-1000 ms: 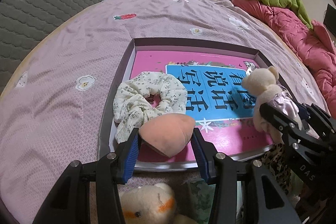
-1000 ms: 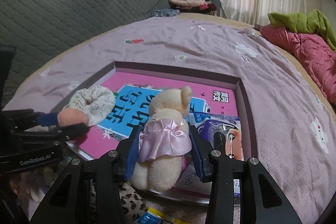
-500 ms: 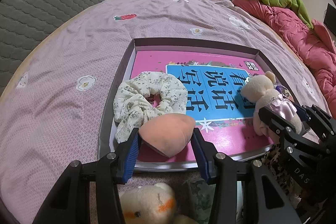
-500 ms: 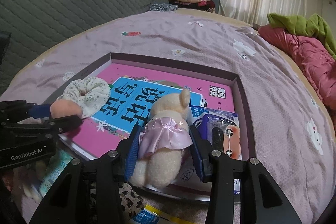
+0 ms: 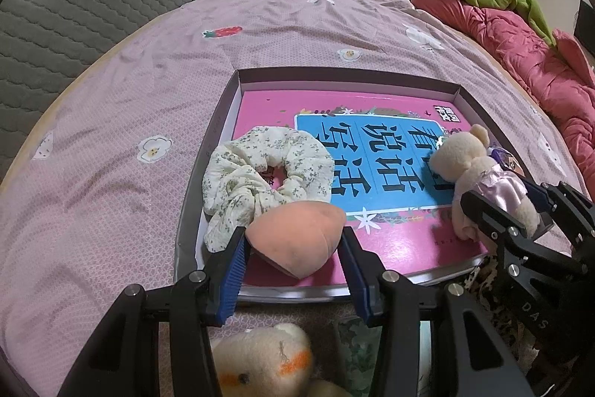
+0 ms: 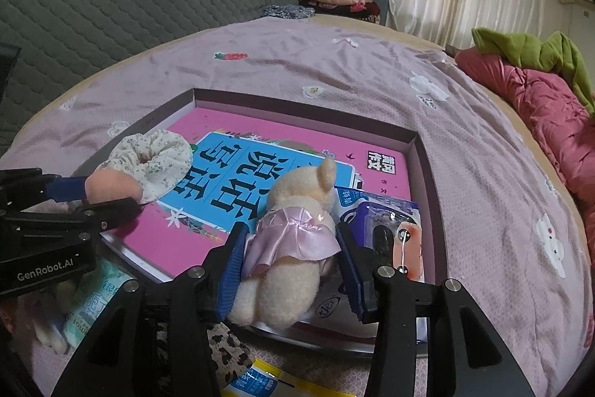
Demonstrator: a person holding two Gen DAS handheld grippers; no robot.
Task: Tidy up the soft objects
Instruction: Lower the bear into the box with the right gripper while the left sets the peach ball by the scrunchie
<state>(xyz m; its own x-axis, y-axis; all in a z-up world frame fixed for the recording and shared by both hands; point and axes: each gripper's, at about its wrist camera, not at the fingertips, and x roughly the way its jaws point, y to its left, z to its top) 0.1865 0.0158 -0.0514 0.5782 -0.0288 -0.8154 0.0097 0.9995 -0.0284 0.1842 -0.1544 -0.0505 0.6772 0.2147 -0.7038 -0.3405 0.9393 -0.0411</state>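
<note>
While the left gripper (image 5: 293, 248) pinches the peach plush (image 5: 293, 240) between its blue-padded jaws at the lower centre of the left view, over the near edge of the shallow box (image 5: 334, 75), the floral scrunchie (image 5: 266, 170) lies just behind it on the pink book (image 5: 401, 237). In the right view's lower centre, the right gripper (image 6: 290, 255) has its jaws clamped on the teddy bear (image 6: 297, 207) in the pink dress, inside the box on the bed (image 6: 483, 181).
</note>
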